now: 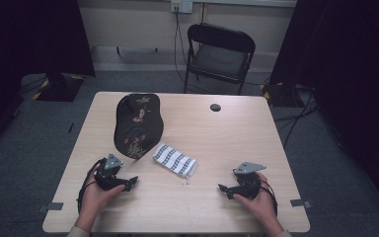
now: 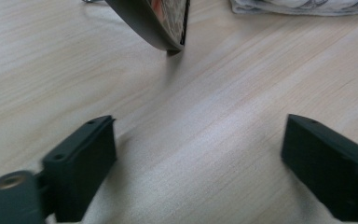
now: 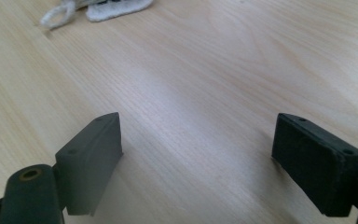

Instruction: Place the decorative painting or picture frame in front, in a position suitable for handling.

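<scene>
A black cap with a floral pattern lies on the light wooden table at centre left; its brim edge shows at the top of the left gripper view. Beside it to the right lies a folded black-and-white checked cloth, with its edge in the left gripper view and its corner and white loop in the right gripper view. My left gripper rests near the front left, open, with bare table between its jaws. My right gripper rests at the front right, open and empty.
A black folding chair stands beyond the table's far edge. A dark round cable hole sits near the table's far side. Cables run over the grey floor at the back right. Dark curtains hang on both sides.
</scene>
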`<state>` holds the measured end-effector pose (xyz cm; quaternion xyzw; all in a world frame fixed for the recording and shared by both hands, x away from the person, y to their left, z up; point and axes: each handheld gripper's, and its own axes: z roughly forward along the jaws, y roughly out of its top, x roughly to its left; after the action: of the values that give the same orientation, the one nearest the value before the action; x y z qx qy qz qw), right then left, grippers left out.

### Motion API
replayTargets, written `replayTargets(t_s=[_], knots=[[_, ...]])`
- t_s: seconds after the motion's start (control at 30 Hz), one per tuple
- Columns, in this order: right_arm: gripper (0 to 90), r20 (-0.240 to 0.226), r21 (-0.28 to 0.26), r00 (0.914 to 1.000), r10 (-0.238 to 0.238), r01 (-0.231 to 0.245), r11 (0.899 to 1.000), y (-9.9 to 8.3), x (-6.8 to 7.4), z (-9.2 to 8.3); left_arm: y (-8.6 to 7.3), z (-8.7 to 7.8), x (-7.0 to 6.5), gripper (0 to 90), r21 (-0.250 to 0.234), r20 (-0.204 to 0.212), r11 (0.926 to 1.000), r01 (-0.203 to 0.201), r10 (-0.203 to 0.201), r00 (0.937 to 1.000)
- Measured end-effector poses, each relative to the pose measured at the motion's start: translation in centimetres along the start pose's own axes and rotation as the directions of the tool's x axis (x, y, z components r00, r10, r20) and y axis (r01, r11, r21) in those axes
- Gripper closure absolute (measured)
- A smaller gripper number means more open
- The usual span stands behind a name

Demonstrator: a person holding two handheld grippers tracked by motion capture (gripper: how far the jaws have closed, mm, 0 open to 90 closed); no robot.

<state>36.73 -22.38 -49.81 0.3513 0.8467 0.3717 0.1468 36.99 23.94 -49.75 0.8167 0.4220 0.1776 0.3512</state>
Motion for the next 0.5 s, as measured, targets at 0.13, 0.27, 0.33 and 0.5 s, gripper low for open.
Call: replayTargets(t_s=[0.13, 0.27, 0.33, 0.5], knots=[[16.4, -0.013, -0.013, 0.9999, 0.009, -0.009, 1.000, 0.6, 0.2, -0.1, 0.1, -0.4, 0.0, 15.9, -0.006, 0.007, 0.9997, 0.023, -0.023, 0.9997], [18.5, -0.026, -0.022, 0.9997, 0.005, -0.006, 1.000, 1.0, 0.4, -0.2, 0.3, -0.8, 0.0, 16.4, -0.013, 0.025, 0.9990, 0.043, -0.043, 0.9988], [19.0, -0.026, -0.023, 0.9997, -0.004, 0.003, 1.000, 1.4, 0.6, -0.2, 0.3, -0.9, 0.0, 16.4, -0.008, 0.032, 0.9989, 0.046, -0.045, 0.9985], [21.7, -0.050, -0.031, 0.9973, -0.054, 0.052, 0.998, 2.9, 2.0, 0.7, 0.5, -1.1, 0.0, 16.4, -0.010, 0.033, 0.9987, 0.050, -0.050, 0.9982]])
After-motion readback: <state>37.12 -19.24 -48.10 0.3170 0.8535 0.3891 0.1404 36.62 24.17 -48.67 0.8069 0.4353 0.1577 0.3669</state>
